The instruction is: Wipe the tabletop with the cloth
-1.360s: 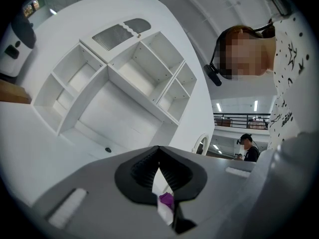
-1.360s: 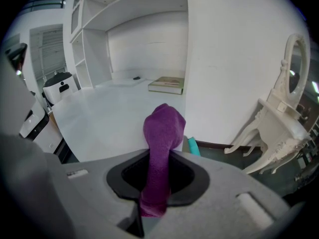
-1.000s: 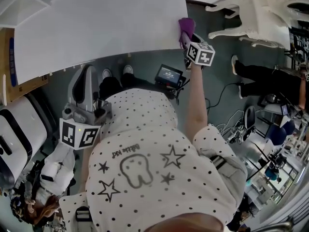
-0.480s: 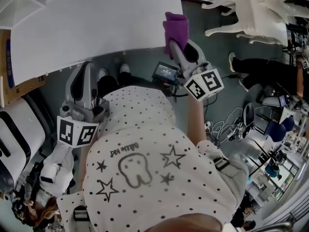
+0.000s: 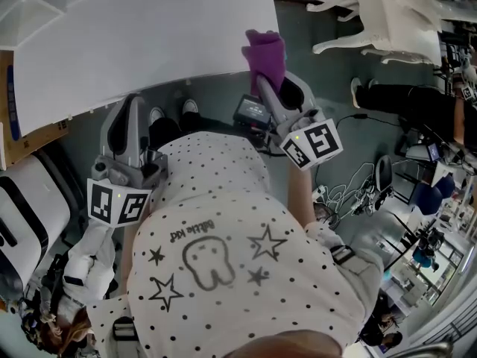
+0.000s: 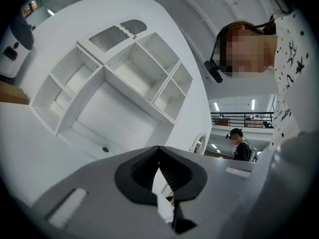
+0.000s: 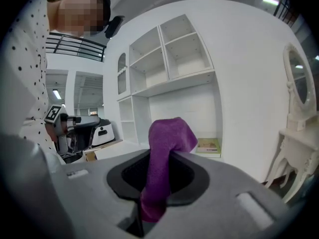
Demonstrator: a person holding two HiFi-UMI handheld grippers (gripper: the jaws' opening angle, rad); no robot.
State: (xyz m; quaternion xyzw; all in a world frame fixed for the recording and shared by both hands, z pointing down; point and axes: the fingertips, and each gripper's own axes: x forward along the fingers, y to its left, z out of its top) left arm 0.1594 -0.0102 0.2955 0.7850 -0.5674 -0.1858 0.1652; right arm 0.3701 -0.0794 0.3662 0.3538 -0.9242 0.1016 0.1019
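The purple cloth hangs bunched over the near right corner of the white tabletop. My right gripper is shut on it, held off the table's edge with its marker cube nearer my body. In the right gripper view the cloth sticks up from between the jaws of the right gripper. My left gripper is held low by my left side, below the table's near edge, and points at the table. In the left gripper view, the left gripper has its jaws together with nothing between them.
A white shelf unit stands behind the table, with a green book on it. White furniture is at the top right, and a cardboard box and a white machine at the left. On the floor are a black device and cables.
My right gripper has come up off the table's right corner with the cloth, moved left and drawn back towards my body. The left gripper has hardly moved.
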